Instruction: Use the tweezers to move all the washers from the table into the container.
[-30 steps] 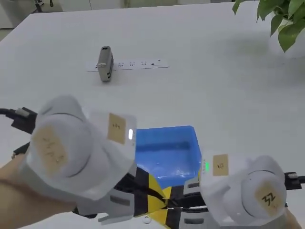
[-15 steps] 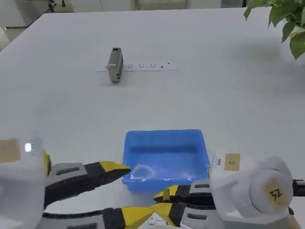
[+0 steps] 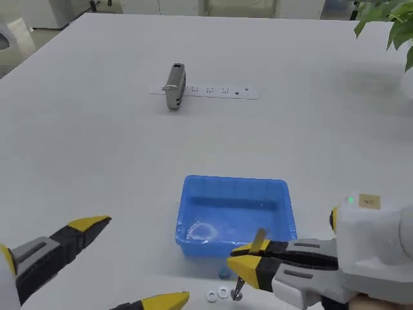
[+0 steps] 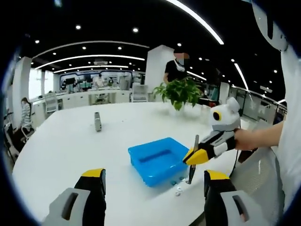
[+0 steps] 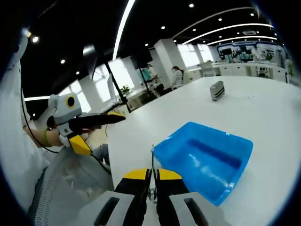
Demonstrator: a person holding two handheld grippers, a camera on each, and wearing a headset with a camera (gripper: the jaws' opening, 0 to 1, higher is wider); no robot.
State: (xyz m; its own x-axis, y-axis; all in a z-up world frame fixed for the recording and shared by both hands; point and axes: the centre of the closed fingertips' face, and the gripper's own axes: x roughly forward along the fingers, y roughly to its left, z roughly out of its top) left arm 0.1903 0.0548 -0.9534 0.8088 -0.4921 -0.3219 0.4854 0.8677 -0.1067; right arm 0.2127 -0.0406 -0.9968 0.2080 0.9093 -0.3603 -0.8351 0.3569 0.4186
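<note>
— Right tool (image 3: 240, 260), status?
— Jaws clamped on the tweezers (image 3: 239, 287), approx. 5 o'clock in the head view. Tips point down at the desk (image 3: 97, 148).
— Washers (image 3: 218, 295)?
— A couple, flat on the desk just outside the container (image 3: 233, 181), at 6 o'clock of its near wall. Tweezer tips are just beside them, at their 3 o'clock. Can't tell if touching.
— Container?
— Blue tub, mid-desk, upright, near the right tool.
— Left tool (image 3: 145, 258)?
— Jaws spread wide, empty, at 7 o'clock, well apart from the tweezers.
— Other stuff?
— Power strip (image 3: 219, 92) w/ a grey plug block (image 3: 175, 86) at 12 o'clock on the far side of the desk. Plant (image 3: 387, 22) at 1 o'clock.
</note>
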